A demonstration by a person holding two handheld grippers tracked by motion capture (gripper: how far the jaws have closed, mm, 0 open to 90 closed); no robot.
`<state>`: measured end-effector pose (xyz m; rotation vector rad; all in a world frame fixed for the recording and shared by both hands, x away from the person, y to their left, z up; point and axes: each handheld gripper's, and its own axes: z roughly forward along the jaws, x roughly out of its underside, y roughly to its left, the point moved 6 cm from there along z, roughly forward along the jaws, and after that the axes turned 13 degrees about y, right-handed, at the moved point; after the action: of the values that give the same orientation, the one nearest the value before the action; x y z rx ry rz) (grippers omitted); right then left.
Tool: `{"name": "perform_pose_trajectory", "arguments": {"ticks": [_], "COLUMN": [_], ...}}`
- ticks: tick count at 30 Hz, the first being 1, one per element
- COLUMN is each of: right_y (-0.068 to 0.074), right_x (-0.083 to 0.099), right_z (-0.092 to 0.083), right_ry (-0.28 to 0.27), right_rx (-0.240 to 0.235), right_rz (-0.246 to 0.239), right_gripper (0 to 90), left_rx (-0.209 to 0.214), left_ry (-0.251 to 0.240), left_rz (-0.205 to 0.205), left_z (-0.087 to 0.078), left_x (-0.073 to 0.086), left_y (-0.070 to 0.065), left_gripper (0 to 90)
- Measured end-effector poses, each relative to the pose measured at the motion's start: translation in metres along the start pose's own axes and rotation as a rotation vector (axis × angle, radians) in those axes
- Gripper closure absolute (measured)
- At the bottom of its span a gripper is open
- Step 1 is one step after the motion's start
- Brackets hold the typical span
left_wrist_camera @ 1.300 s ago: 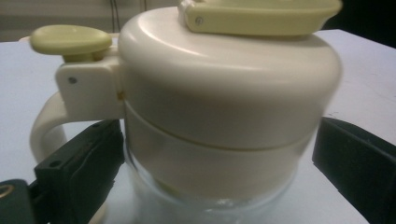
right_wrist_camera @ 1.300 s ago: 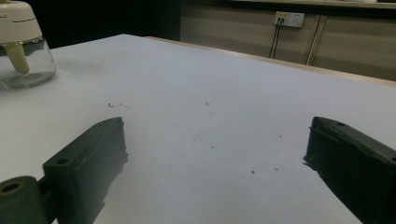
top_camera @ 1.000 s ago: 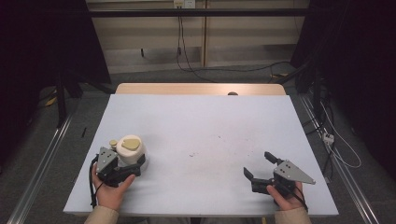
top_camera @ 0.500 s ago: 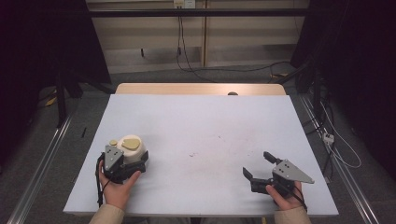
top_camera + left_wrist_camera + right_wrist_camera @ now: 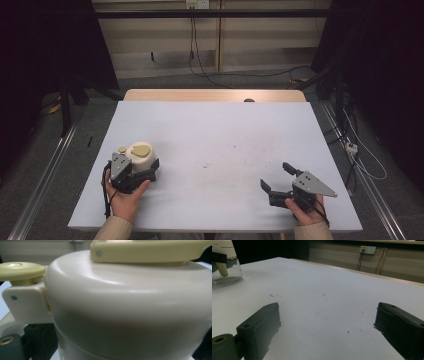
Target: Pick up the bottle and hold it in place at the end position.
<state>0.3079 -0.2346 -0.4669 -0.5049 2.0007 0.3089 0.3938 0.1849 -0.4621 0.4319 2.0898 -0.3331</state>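
One jar (image 5: pixel 141 156) is on the white bench (image 5: pixel 220 150), and it stands upright, its long axis running straight up from the bench top. It sits toward the near left corner of the bench, well apart from the far wooden edge. From above, its cream lid (image 5: pixel 142 150) faces the camera, with a yellow flat handle across the top and one small round yellow knob (image 5: pixel 122 149) sticking out on the side away from the bench centre. In the left gripper view the lid (image 5: pixel 130 305) looms right up against the lens, the knob (image 5: pixel 21 270) off to its left on a cream bracket, the handle (image 5: pixel 150 251) lying level across the top.

The left tongs (image 5: pixel 136 172) sit pressed up against the near side of the jar, held in the left hand (image 5: pixel 122 197). Are they clamped on it? I cannot tell; the jar's body covers the jaws in both views, with just a scrap of black showing low beside it.

The right tongs (image 5: pixel 279 177) are out on the opposite side, well apart from the jar, near the right front of the bench, held by the right hand (image 5: pixel 305 207). Their two jaws stand wide apart with nothing between them but bare bench, as the right gripper view (image 5: pixel 327 322) shows. Far off in that view, the jar's clear glass base (image 5: pixel 225 272) rests flat on the bench.

One jar, one lid, two tongs, two hands.
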Motion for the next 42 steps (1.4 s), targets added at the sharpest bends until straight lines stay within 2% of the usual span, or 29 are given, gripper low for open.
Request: {"name": "perform_pose_trajectory", "arguments": {"ticks": [3,10,13,16,24,42], "right_y": [-0.001,0.0,-0.001,-0.001,0.0,-0.001], "right_x": [0.0,0.0,0.0,0.0,-0.001,-0.002], "right_z": [0.0,-0.001,-0.001,-0.001,-0.001,-0.001], "right_ry": [0.001,-0.005,-0.004,-0.007,-0.01,-0.018], "right_rx": [0.002,-0.001,0.0,0.001,-0.001,0.002], "right_rz": [0.001,-0.004,-0.003,-0.002,-0.006,-0.002], "right_gripper": [5.2,5.2,5.2,5.2,5.2,5.2], "left_rx": [0.029,0.12,0.141,0.159,0.187,0.201], "left_ry": [-0.021,-0.027,-0.027,-0.028,-0.017,-0.014], "left_rz": [0.032,0.033,0.064,0.076,0.084,0.12], "left_z": [-0.001,0.007,0.011,0.014,0.022,0.036], "left_x": [-0.007,-0.016,-0.02,-0.023,-0.029,-0.042], "left_y": [-0.006,-0.02,-0.025,-0.031,-0.037,-0.05], "left_gripper": [5.3,5.3,5.3,5.3,5.3,5.3]}}
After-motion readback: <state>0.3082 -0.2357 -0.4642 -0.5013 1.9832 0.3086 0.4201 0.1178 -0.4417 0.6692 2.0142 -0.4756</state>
